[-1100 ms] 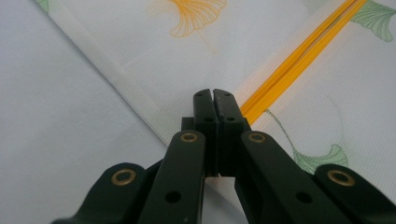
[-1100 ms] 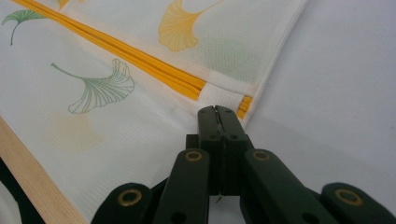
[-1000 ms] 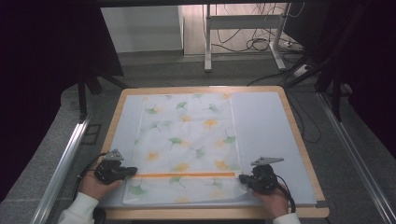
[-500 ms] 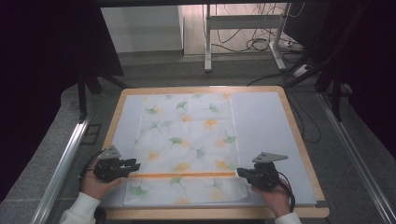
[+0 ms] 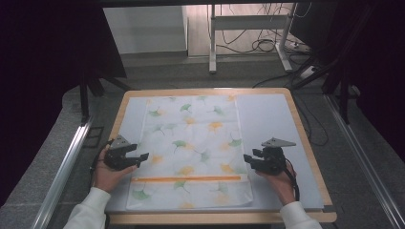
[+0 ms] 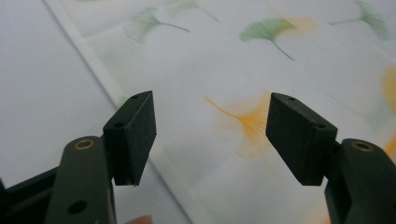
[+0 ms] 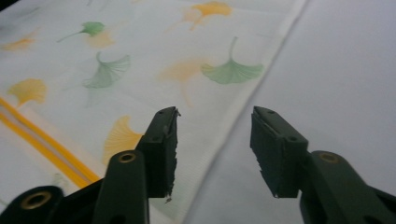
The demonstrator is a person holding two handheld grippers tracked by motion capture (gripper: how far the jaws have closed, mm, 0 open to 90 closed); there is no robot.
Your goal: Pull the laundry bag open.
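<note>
A: Any brand, label or writing legible?

B: None that I can read. The cloth [image 5: 188,150] carries a print only: green and orange ginkgo leaves on white, plus an orange stripe [image 5: 186,179] running left to right across its near part.

A: Position of the cloth?

B: Flat on the grey mat [image 5: 274,129], left of centre, long side running near to far. Its near edge lies close to the mat's near edge. A bare strip of mat shows to its right, a narrower one to its left.

A: Left gripper [image 5: 143,156]?

B: Held in the person's left hand [image 5: 107,174] at the cloth's left edge, just far of the stripe. Jaws have just been opening and stand apart. In the left gripper view [image 6: 210,126] nothing sits between the pads; cloth edge and mat show beneath them.

A: Right gripper [image 5: 247,159]?

B: In the right hand [image 5: 279,181] at the cloth's right edge, opposite the left one. Jaws also just opening, now apart, nothing between them. The right gripper view [image 7: 214,140] has the cloth hem passing under the gap.

A: Surface and room?

B: Mat on a wood-rimmed table [image 5: 305,143]. Grey floor around it, metal rails [image 5: 67,167] on both sides, dark curtains left and right. At the far side, a white frame stand [image 5: 248,33] with loose cables [image 5: 267,45] on the floor.
</note>
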